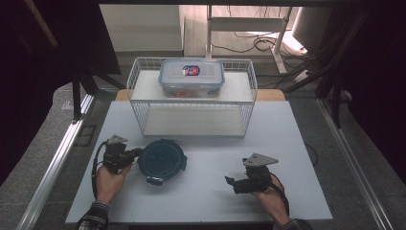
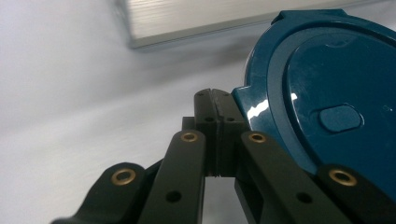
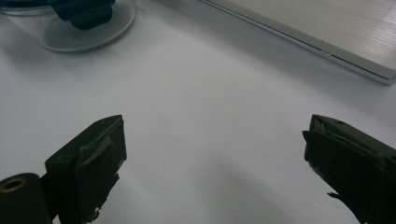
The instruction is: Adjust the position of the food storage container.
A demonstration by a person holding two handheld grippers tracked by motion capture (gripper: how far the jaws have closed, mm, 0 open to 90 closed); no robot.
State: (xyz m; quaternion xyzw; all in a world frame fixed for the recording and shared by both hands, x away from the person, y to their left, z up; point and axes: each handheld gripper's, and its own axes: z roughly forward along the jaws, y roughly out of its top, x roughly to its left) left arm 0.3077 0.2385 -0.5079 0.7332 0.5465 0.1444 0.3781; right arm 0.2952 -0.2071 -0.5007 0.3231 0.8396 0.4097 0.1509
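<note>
Dark teal lid on a pale tabletop, black claws beside it

The round lid (image 1: 162, 159) is deep glossy teal; the tabletop (image 1: 287, 143) is plain pale grey-white. The left claw (image 1: 139, 152) and right claw (image 1: 229, 181) are matt black, with brass-coloured rivets. At upper centre, a white wire basket (image 1: 249, 96) carries a clear box (image 1: 191, 78) with a blue rim and red-and-blue label.

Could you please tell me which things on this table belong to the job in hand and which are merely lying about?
In the job:
- round blue-lidded container, at the shut fingers of the left gripper
- right gripper, open, resting on the table

Lying about:
- white wire rack
- clear rectangular lidded box on the rack's upper shelf
</note>
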